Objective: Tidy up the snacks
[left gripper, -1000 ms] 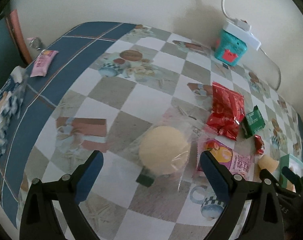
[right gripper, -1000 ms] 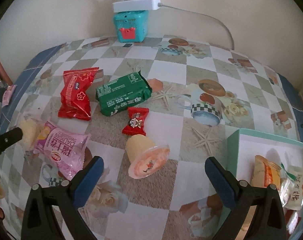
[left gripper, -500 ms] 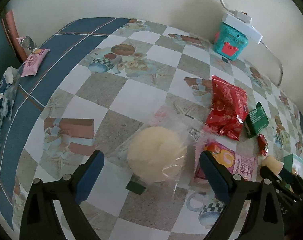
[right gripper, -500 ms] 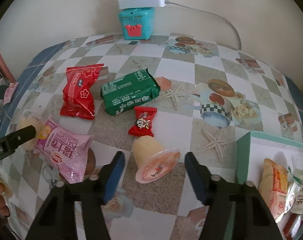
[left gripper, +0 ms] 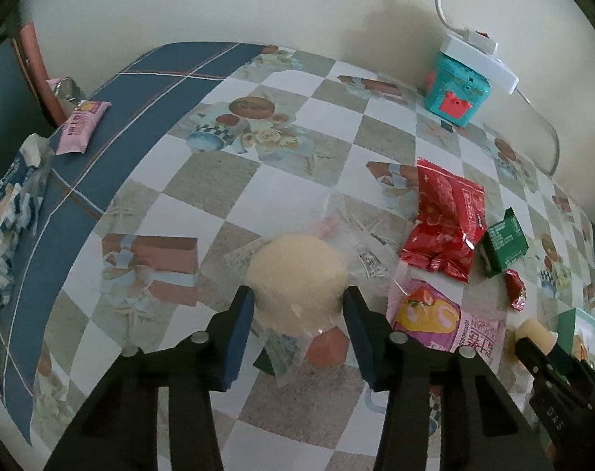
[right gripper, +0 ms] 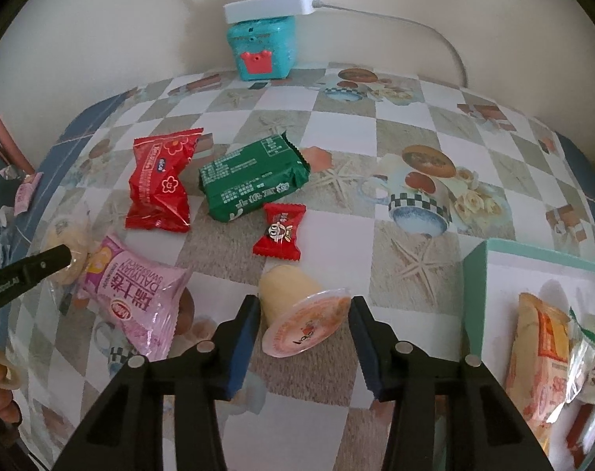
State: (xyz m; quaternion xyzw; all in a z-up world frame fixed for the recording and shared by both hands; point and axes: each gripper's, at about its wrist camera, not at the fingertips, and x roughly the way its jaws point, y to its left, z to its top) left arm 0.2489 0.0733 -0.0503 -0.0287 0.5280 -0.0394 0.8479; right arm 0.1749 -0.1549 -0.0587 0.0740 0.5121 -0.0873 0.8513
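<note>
My left gripper is shut on a round pale bun in a clear wrapper resting on the checked tablecloth. My right gripper is shut on a jelly cup lying on its side, foil lid toward me. Loose snacks lie between them: a pink packet, a red packet, a green packet and a small red candy. A teal box at the right holds several wrapped snacks.
A teal toy box with a white power strip and cable stands at the back wall. A small pink packet lies on the blue border at the far left. The table edge runs down the left.
Both grippers have closed from wide open: the left onto the bun, the right onto the jelly cup. Both also moved slightly forward.
</note>
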